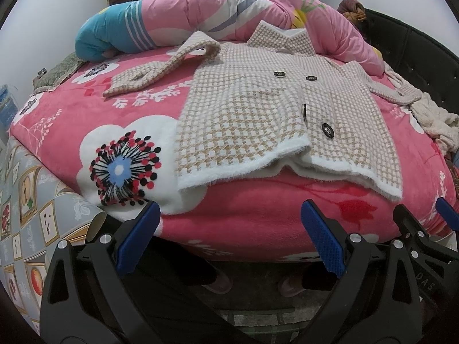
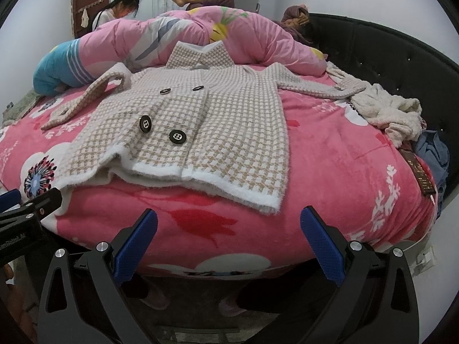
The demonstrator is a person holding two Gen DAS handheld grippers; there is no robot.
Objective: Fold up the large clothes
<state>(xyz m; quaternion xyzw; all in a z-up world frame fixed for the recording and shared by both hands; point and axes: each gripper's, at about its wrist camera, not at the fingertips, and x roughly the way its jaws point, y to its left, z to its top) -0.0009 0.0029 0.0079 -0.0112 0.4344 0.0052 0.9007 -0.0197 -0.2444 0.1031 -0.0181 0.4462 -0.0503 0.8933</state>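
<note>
Beige-and-white houndstooth coat (image 1: 258,109) spread front-up on pink floral blanket (image 1: 71,109), white-trimmed hem (image 2: 229,185) lying just short of near bed edge, one sleeve (image 1: 149,74) stretched left, other sleeve (image 2: 315,86) reaching right toward cream knit heap (image 2: 387,109). Left gripper (image 1: 229,238) and right gripper (image 2: 229,240) both hovering off near edge, blue pads (image 2: 324,243) spread wide, clear of fabric, nothing pinched. Bare blanket open left and right of coat body; rolled pink quilt (image 2: 200,37) against collar at far side, black headboard (image 2: 387,48) closing right rim.
</note>
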